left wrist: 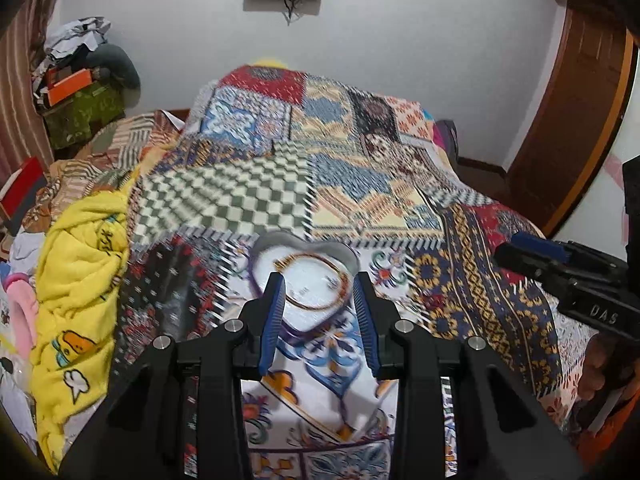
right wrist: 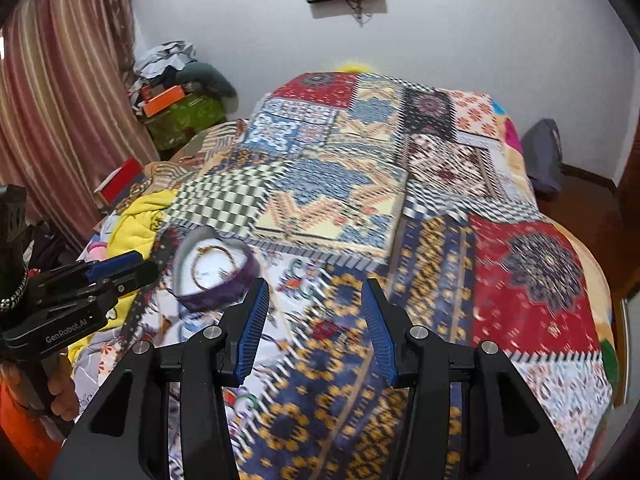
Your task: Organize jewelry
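A bed (left wrist: 360, 184) draped in a patchwork quilt (right wrist: 400, 200) bears a heart-shaped box (left wrist: 308, 280), open, with a gold bangle (left wrist: 320, 304) lying inside on its white lining. The left hand-held gripper (left wrist: 319, 312) hangs above the box, jaws partly apart and gripping nothing. The right hand-held gripper (right wrist: 317, 328), beside the box over bare quilt, is likewise partly open and empty.

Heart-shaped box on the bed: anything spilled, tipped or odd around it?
Nothing stands out. The heart-shaped box sits open on the patchwork quilt with a gold bangle lying inside; no jewelry shows loose outside it. Both views are motion-blurred.
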`<action>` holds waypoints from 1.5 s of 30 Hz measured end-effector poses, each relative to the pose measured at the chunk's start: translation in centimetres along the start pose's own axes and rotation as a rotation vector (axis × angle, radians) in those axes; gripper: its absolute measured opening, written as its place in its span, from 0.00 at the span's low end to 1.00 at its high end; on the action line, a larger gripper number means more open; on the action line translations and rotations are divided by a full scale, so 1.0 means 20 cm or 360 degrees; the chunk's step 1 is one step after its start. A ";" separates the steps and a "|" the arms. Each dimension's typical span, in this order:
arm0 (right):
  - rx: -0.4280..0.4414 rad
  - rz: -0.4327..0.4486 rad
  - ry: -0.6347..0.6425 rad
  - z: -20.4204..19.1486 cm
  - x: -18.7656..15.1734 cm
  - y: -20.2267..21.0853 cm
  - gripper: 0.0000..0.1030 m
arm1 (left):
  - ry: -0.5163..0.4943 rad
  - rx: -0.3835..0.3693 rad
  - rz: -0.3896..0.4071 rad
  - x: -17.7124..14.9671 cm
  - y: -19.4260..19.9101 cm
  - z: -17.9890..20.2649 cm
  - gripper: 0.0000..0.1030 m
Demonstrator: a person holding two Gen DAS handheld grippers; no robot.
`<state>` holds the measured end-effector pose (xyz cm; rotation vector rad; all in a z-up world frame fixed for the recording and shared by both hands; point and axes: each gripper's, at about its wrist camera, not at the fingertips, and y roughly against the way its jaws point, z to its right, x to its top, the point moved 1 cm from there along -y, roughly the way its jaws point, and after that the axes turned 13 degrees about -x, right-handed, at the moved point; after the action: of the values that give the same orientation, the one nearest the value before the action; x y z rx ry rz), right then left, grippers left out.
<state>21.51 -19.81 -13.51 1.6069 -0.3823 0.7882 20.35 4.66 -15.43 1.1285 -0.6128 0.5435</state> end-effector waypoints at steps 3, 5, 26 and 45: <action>-0.0024 -0.0038 -0.0016 0.06 -0.04 -0.02 0.43 | -0.0015 -0.0020 -0.0054 -0.03 -0.06 0.05 0.33; -0.0036 -0.0078 -0.0030 0.10 -0.07 -0.05 0.43 | -0.0034 -0.0029 -0.0093 -0.04 -0.10 0.08 0.33; 0.0118 -0.0361 0.0095 0.10 -0.23 -0.33 0.43 | 0.0002 -0.0210 -0.0404 -0.19 -0.52 0.20 0.33; 0.0083 -0.0351 0.0123 0.08 -0.20 -0.41 0.13 | -0.0004 -0.0236 -0.0384 -0.15 -0.62 0.17 0.38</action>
<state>24.45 -20.50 -22.26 1.6295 -0.1268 0.6938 26.00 -2.87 -24.62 1.0449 -0.5019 0.2851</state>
